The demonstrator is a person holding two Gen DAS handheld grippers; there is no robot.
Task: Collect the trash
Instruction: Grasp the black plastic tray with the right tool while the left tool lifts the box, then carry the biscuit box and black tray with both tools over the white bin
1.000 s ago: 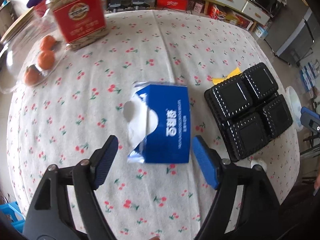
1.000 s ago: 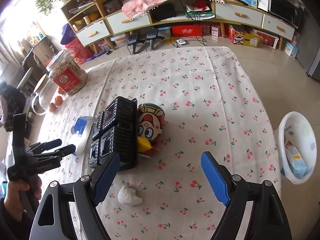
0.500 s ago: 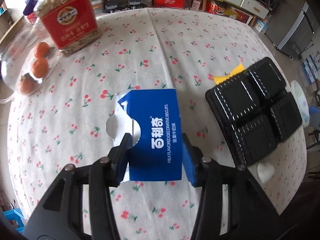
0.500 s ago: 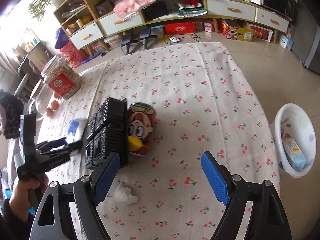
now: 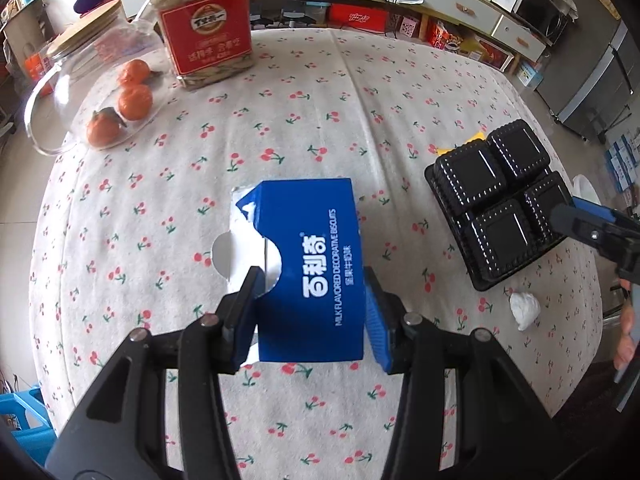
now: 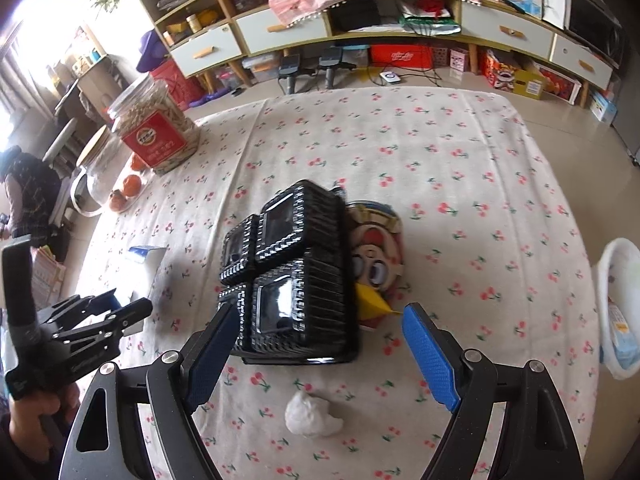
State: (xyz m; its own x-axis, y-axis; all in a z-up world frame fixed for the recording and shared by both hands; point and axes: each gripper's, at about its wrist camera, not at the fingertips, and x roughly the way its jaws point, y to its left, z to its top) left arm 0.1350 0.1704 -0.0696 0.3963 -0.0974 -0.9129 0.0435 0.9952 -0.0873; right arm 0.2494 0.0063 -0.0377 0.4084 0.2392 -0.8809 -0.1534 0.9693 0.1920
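Observation:
My left gripper (image 5: 310, 312) is shut on an opened blue biscuit box (image 5: 316, 264), its blue pads pressed on both sides of the box on the cherry-print tablecloth. From the right wrist view the left gripper (image 6: 116, 312) and box (image 6: 146, 258) sit at the left. My right gripper (image 6: 320, 348) is open, just in front of a black plastic four-cell tray (image 6: 292, 280) with a cartoon snack bag (image 6: 376, 248) under its right side. A crumpled white tissue (image 6: 312, 420) lies between the right fingers. The tray (image 5: 500, 208) and tissue (image 5: 524, 308) also show in the left wrist view.
A red-labelled jar of snacks (image 5: 204, 28) and a glass jar lying on its side with oranges (image 5: 120, 104) are at the table's far left. A white waste basket (image 6: 620, 304) with trash stands on the floor right of the table. Shelves line the far wall.
My left gripper moved forward over the blue box and closed on it. My right gripper moved closer to the black tray and stayed open.

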